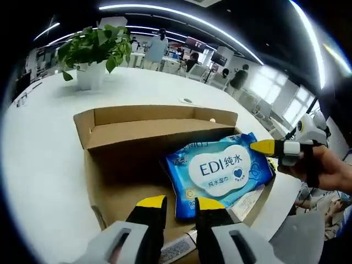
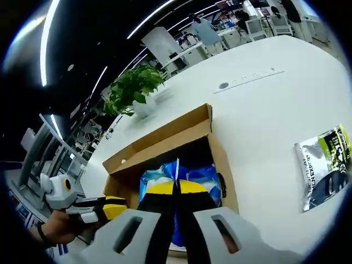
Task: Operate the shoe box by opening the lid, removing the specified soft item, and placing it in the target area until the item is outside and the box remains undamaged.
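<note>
Shoe box of brown cardboard (image 1: 137, 143), lid flap folded back and open, sits on the white table (image 1: 44, 143). Right tool (image 2: 177, 190): yellow-tipped jaws pressed together, pinching a raised edge of the blue plastic pack of wet wipes (image 2: 177, 176) that lies inside the box. In the left gripper view this same tool (image 1: 263, 146) comes in from the right, held by a hand (image 1: 324, 168), its yellow tip at the top right corner of the pack (image 1: 217, 170). Left tool (image 1: 181, 204): jaws spread a little, nothing between them, hanging over the near side of the box, just short of the pack's near edge.

Pack lies against the right wall of the box; bare cardboard floor beside it on the left. Box walls stand upright all round. Table open and white beyond the far flap. Potted green plant in a white pot (image 1: 93, 55) well apart at the far edge. Silver and green foil pouch (image 2: 324, 165) lies flat on the table, apart from the box's side.
</note>
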Demonstrator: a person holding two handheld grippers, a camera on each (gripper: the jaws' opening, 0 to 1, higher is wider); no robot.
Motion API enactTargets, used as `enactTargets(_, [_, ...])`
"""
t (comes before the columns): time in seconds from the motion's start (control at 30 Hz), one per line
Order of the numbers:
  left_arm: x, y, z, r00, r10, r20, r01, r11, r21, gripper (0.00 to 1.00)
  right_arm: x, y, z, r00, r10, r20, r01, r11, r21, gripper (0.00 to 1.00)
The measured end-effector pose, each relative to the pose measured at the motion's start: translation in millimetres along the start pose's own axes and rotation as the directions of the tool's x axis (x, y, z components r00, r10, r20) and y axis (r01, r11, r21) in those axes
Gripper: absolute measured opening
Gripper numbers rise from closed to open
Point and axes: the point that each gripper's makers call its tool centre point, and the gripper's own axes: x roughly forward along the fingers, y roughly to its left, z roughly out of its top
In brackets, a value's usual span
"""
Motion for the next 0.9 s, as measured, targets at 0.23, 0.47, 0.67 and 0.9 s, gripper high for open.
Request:
enactTargets(0.23, [25, -3.1, -7.8, 0.996, -0.032, -0.088, 0.032, 0.999, -0.006, 0.21, 1, -7, -2.1, 1.0, -0.004, -0.003, 0.004, 1.0, 0.014, 0.0])
enactTargets(0.47, [32, -4.7, -15.1, 0.991, -0.059, -0.123, 0.053, 0.997, -0.053, 0.14, -1, -3, -6.0, 0.999, 0.032, 0.001, -0.032, 0.999, -0.014, 0.01])
enactTargets(0.67, [30, -2.5, -9.5, 0.994, -0.056, -0.098, 0.048, 0.996, -0.078, 0.02, -3, -7, -13.2, 0.999, 0.031, -0.012, -0.032, 0.999, -0.016, 0.0])
enactTargets(0.9, [24, -4.7, -4.4, 0.997, -0.039, -0.071, 0.033, 0.996, -0.084, 0.01, -2, -7, -12.2, 0.999, 0.026, -0.019, -0.027, 1.0, -0.01, 0.0])
